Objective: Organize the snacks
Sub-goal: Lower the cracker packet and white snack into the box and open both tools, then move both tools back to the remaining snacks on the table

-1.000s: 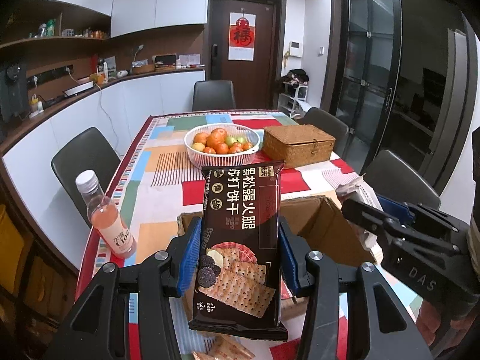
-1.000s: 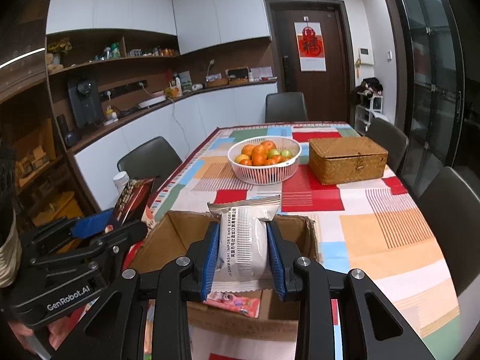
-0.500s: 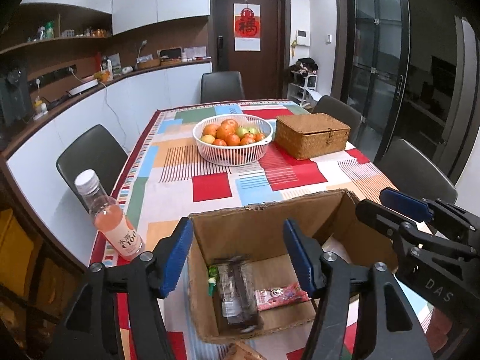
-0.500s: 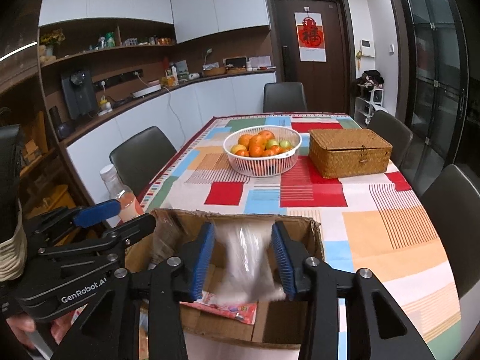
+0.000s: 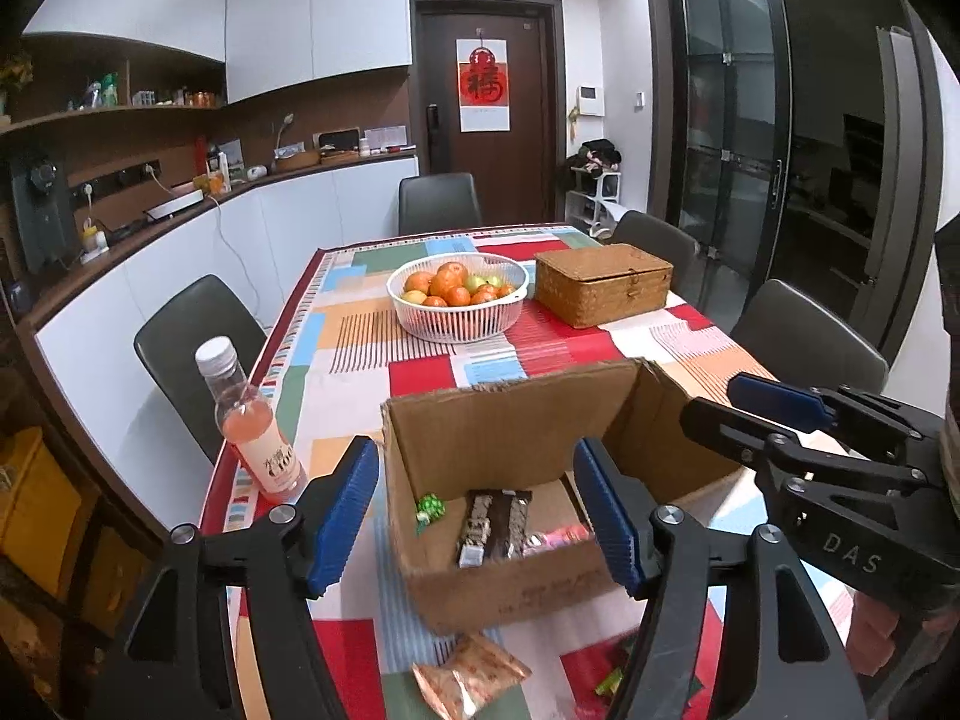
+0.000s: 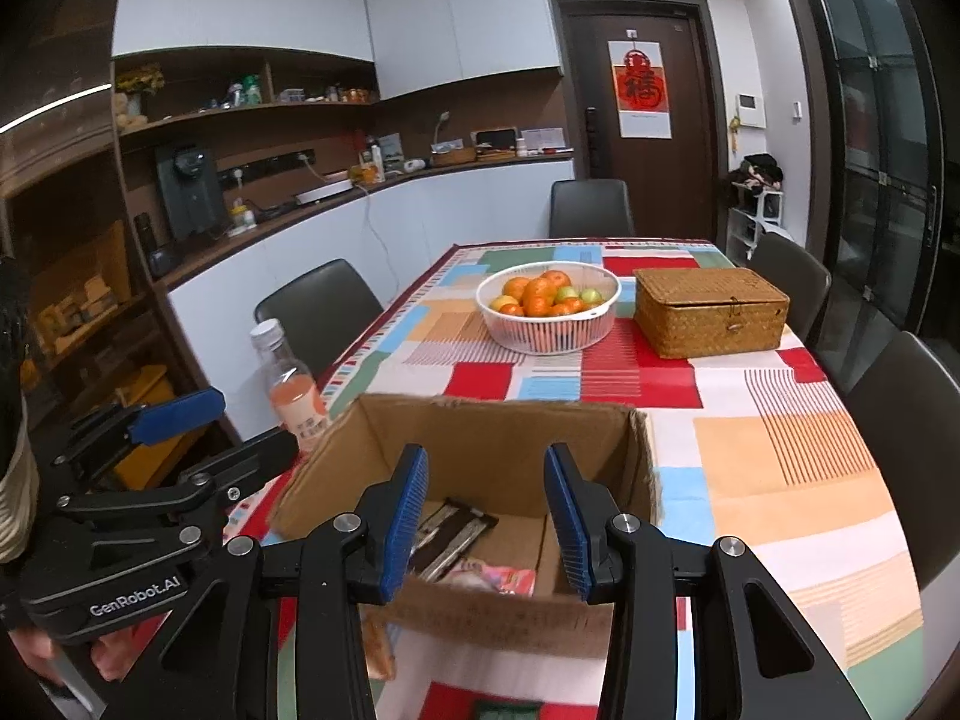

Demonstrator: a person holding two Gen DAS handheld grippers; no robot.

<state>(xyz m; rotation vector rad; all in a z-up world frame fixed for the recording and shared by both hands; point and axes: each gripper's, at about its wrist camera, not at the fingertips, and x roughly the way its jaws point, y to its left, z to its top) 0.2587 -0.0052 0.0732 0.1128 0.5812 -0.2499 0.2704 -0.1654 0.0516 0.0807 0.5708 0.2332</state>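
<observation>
Two grippers hover over one open cardboard box [image 5: 510, 438] on the patchwork tablecloth [image 5: 354, 336], and both are released with nothing between their blue pads. The left gripper [image 5: 480, 510] has its fingers spread wide, one to each side of the box's near left part; between them, on the box floor, lie one dark cracker pack [image 5: 493, 519], one small green candy [image 5: 428, 507] to its left and one pink packet [image 5: 555, 537] to its right. The right gripper [image 6: 486, 516] holds its fingers apart over the same box, and between them show the dark pack and the pink packet; a white bag cannot be made out inside. Below the left fingers, on the cloth in front of the box, lies one orange-brown snack pouch [image 5: 471, 675], and a bit of green wrapper [image 5: 612, 684] shows beside the right finger. Left of the left fingers stands one bottle [image 5: 252, 426] of pink drink with a white cap, upright near the table edge. Beyond the fingers, past the box, sit one white basket [image 5: 459, 312] of oranges and one lidded wicker box [image 5: 603, 282], side by side. Five dark chairs [image 5: 192, 330] stand around the table.
</observation>
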